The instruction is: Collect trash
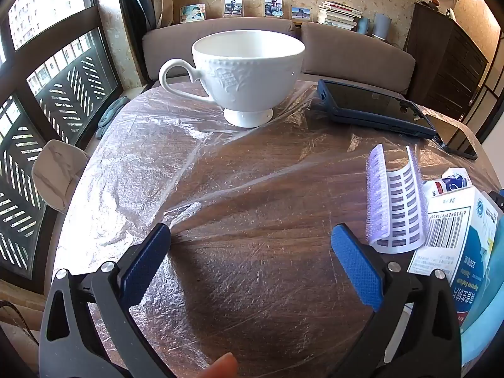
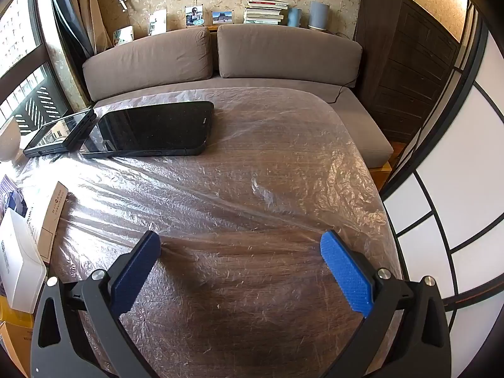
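Trash lies at the right of the left wrist view: a curled label sheet with purple edges (image 1: 395, 201), a blue-and-white medicine box with a barcode (image 1: 453, 239) and a crumpled red-and-blue wrapper (image 1: 450, 182). My left gripper (image 1: 250, 239) is open and empty above the table, left of the label sheet. My right gripper (image 2: 239, 245) is open and empty over bare table. In the right wrist view, a white box (image 2: 19, 261), a thin carton (image 2: 52, 214) and a crumpled wrapper (image 2: 14, 201) lie at the left edge.
The wooden table (image 1: 252, 189) is covered in clear plastic film (image 2: 283, 163). A white footed teacup (image 1: 245, 72) stands at the far side. A tablet in a blue case (image 1: 375, 107) and a black phone (image 2: 151, 129) lie on the table. A brown sofa (image 2: 220, 53) stands behind.
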A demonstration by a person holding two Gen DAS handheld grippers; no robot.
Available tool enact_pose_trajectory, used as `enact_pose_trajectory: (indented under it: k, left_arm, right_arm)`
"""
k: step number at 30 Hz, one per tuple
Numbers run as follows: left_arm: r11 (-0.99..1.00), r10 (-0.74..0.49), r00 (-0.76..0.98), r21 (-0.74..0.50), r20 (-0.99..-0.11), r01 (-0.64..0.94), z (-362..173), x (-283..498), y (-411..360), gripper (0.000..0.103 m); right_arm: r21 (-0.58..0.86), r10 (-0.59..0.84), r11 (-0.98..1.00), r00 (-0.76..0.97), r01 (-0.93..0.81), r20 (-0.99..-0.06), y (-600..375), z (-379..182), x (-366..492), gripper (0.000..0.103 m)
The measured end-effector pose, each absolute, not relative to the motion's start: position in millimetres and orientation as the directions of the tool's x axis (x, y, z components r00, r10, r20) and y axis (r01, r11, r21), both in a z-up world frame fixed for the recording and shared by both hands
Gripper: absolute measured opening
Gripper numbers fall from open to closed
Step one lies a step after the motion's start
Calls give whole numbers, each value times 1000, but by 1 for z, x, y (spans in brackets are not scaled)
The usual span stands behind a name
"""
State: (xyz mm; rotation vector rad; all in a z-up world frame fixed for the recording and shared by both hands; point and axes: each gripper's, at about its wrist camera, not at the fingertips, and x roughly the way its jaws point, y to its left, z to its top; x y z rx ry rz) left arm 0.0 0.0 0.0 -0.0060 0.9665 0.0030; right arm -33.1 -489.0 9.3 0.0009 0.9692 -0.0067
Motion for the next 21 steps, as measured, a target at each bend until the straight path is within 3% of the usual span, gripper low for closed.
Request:
enact_pose_trajectory:
  k: [21]
  left_arm:
    - [1000,4,569,-1,-822,-8,0,0,-1,102]
  right_arm:
    - [-3,-6,1000,565,6,-825,-489,9,-33,99]
